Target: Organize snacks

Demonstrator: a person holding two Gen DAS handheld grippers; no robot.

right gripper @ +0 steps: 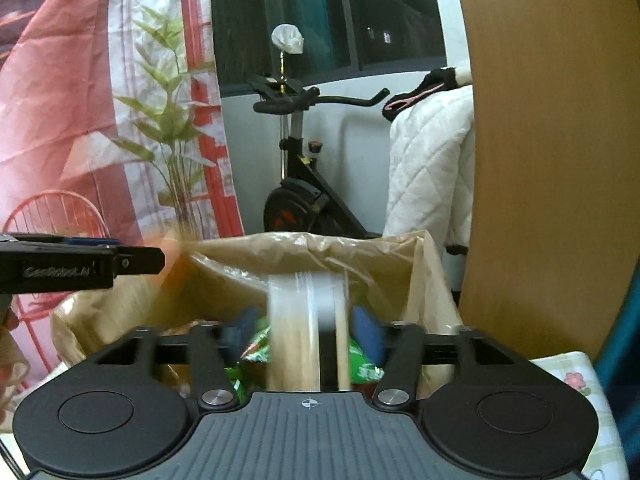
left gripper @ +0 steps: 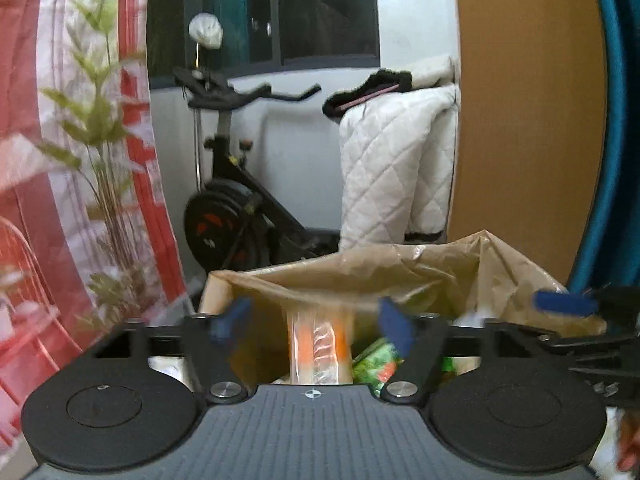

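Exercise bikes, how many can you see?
1. The exercise bike stands by the white wall under the window, between the plant and the white quilt.

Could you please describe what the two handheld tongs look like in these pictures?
Both match: the left tongs and right tongs each have a grey ribbed body with a small crosshair mark, two round black discs at the sides, black linkage arms on silver pivot screws, and blue pads on the fingertips. In the right wrist view, the left tongs' black side bears pale lettering, too blurred to read.
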